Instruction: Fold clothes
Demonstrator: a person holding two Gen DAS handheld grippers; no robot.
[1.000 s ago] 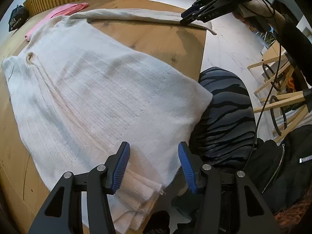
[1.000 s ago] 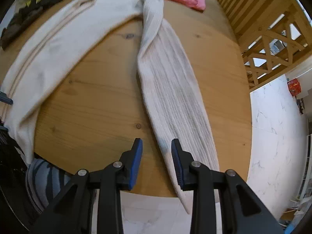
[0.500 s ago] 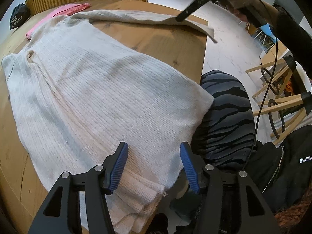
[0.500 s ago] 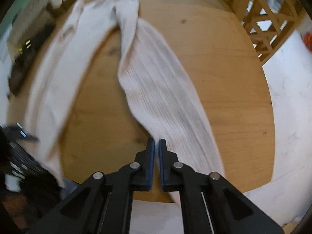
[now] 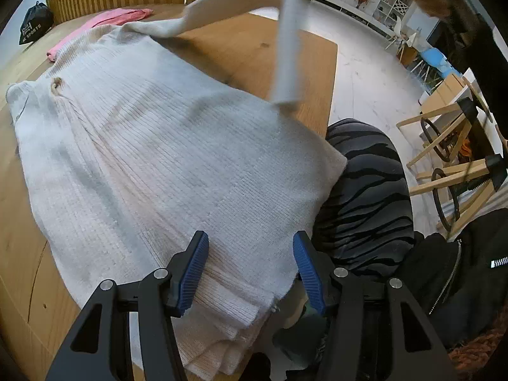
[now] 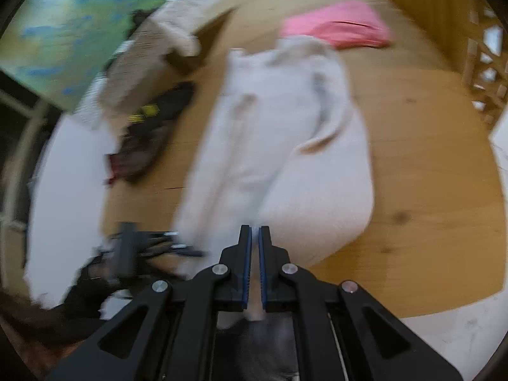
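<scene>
The soft, limp knit sweater [image 5: 152,146] is spread on the table [image 5: 254,47]; its sleeve [image 5: 285,47] is pinched near the cuff by the closed right tongs [image 6: 255,233]. The left tongs [image 5: 250,273] are held half-open, gripping nothing.

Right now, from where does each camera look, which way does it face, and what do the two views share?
Left wrist: sits behind the open left tool, facing down over the white sweater at the table's near edge; striped legs show.
Right wrist: sits behind the right tool, shut on the lifted sleeve, facing down across the table; no body part is clear.
Both show the sweater, sleeve, table and pink garment.
</scene>
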